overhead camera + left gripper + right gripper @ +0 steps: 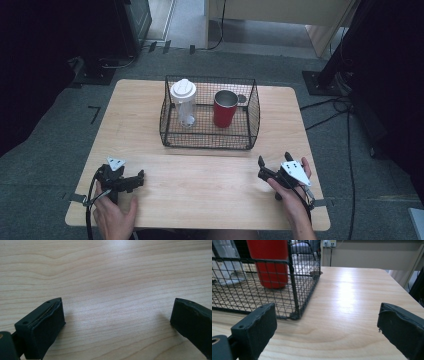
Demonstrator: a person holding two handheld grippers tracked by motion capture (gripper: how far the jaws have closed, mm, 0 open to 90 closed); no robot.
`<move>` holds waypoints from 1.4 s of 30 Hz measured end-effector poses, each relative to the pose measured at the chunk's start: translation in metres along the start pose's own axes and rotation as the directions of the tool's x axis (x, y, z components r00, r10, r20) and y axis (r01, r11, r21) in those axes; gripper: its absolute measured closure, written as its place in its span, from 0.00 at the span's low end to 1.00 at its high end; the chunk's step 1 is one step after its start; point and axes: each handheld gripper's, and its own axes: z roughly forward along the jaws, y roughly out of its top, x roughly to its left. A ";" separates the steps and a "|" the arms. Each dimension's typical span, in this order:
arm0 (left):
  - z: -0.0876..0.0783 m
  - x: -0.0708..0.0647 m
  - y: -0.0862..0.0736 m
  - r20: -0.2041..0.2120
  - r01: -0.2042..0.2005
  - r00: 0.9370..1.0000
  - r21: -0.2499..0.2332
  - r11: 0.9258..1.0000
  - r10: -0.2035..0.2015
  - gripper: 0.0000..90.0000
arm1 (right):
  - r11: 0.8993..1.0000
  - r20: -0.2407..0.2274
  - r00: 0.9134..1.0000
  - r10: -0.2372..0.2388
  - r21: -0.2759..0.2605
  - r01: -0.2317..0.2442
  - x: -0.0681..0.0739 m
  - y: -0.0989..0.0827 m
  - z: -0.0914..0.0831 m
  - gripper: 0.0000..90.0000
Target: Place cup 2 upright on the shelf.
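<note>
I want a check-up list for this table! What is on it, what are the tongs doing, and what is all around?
Surface: wooden table, pale, bare in front of the basket.
Job's things: black wire basket holding a red cup and a clear bottle with a white lid, both upright and apart.
Clutter: nothing seen.
Grippers: left tongs low over the table near its front left, jaws apart, nothing between them; right tongs near the front right, pointed towards the basket's right corner, jaws wide, nothing between them.
Cables: black cables on the floor right of the table.
Surroundings: grey carpet, dark stands either side.
</note>
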 end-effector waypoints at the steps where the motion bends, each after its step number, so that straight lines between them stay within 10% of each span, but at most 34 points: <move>1: 0.000 0.000 0.000 0.000 0.000 1.000 0.000 1.000 0.000 0.00 | 1.000 0.001 1.000 0.009 0.000 -0.009 -0.002 0.000 -0.001 0.03; 24: 0.000 0.000 0.000 0.000 -0.001 1.000 0.000 1.000 0.001 0.00 | 0.981 0.066 0.997 -0.026 0.194 0.013 -0.032 -0.003 -0.019 0.03; 29: 0.000 0.000 0.000 0.000 0.000 1.000 0.000 1.000 0.000 0.00 | 0.953 0.076 0.996 -0.045 0.302 0.020 -0.037 -0.004 -0.017 0.03; 31: 0.000 0.000 0.000 0.000 -0.001 1.000 0.000 1.000 0.001 0.00 | 0.928 0.068 0.996 -0.064 0.372 0.034 -0.039 -0.005 -0.015 0.04; 32: 0.000 0.000 0.000 0.000 0.000 1.000 0.000 1.000 0.000 0.00 | 0.897 0.075 0.994 -0.079 0.440 0.038 -0.040 -0.007 -0.013 0.07; 42: 0.000 0.000 0.000 0.000 0.000 1.000 0.000 1.000 0.000 0.00 | 0.880 0.077 0.997 -0.014 0.474 -0.025 -0.048 -0.009 -0.019 0.07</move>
